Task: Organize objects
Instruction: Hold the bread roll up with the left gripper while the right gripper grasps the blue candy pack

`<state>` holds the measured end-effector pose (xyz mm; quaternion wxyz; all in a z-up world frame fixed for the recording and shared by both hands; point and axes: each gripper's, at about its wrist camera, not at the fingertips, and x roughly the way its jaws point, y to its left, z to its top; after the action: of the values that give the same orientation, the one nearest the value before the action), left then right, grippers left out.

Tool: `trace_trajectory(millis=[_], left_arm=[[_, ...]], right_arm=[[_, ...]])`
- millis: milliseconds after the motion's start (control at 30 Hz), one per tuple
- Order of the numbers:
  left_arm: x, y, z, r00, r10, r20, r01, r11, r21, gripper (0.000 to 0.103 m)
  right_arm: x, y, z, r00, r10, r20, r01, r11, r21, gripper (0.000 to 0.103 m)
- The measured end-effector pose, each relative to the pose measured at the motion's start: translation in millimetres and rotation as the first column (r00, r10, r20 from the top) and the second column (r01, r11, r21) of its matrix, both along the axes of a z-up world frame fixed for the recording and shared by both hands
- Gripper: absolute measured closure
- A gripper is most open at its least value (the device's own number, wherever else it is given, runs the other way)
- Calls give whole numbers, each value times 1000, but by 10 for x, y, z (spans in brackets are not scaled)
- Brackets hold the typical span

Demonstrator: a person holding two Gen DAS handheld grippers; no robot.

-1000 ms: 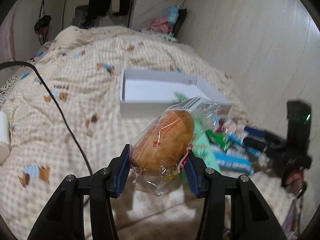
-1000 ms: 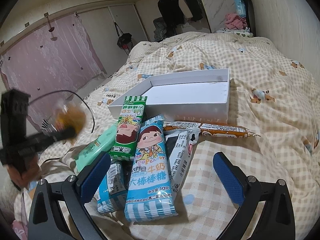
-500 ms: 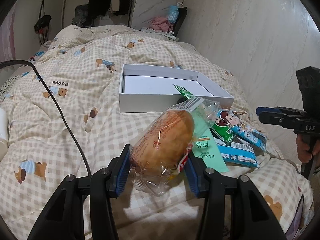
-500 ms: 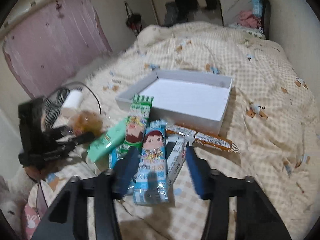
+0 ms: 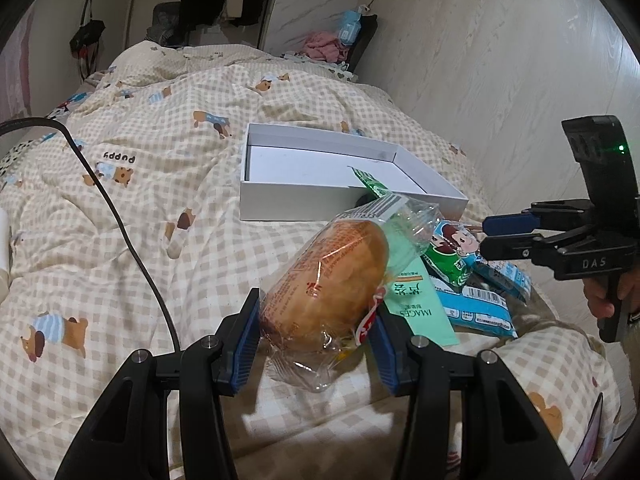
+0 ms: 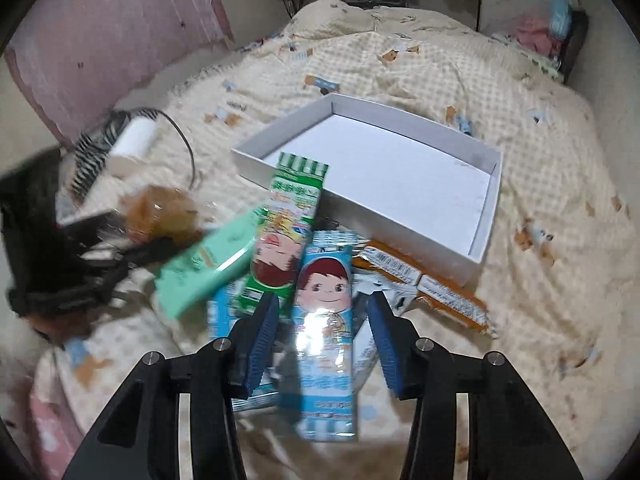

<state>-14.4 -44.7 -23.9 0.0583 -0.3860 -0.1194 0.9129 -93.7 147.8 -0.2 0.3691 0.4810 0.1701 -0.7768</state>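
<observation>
My left gripper is shut on a bread roll in a clear wrapper, held above the bed, short of the empty white box. My right gripper is partly closed and hovers over the blue milk-candy packet; whether its pads touch the packet is unclear. That packet lies in a pile with a green candy packet, a mint-green packet and orange bars, just in front of the white box. The right gripper also shows in the left wrist view, above the pile.
A checked quilt covers the bed. A black cable runs across it at the left. A white cylinder and a striped item lie at the bed's left side. A pale wall borders the right side.
My right gripper has narrowed from wide open and dropped onto the snack pile, over the blue packet. My left gripper still holds the bread roll and has barely moved.
</observation>
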Motion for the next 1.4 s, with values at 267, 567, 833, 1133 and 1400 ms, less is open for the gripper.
trace_trajectory(millis=[267, 567, 833, 1133, 1400], left_arm=[[-15, -6, -8, 1000, 1, 7, -1, 1000, 3, 50], [-5, -15, -9, 1000, 1, 8, -1, 1000, 5, 50], [-6, -19, -10, 1000, 0, 8, -1, 1000, 6, 50], [-5, -22, -15, 1000, 0, 9, -1, 1000, 7, 50], [-8, -28, -20, 1000, 2, 8, -2, 1000, 11, 50]], right_arm=[[21, -29, -103, 1000, 1, -16, 0, 997, 75, 73], [188, 299, 223, 998, -57, 0, 57, 995, -85, 75], [277, 488, 173, 992, -91, 83, 109, 963, -247, 75], [246, 681, 4, 967, -115, 227, 202, 889, -411, 75], [289, 879, -4, 955, -202, 216, 291, 774, -563, 75]])
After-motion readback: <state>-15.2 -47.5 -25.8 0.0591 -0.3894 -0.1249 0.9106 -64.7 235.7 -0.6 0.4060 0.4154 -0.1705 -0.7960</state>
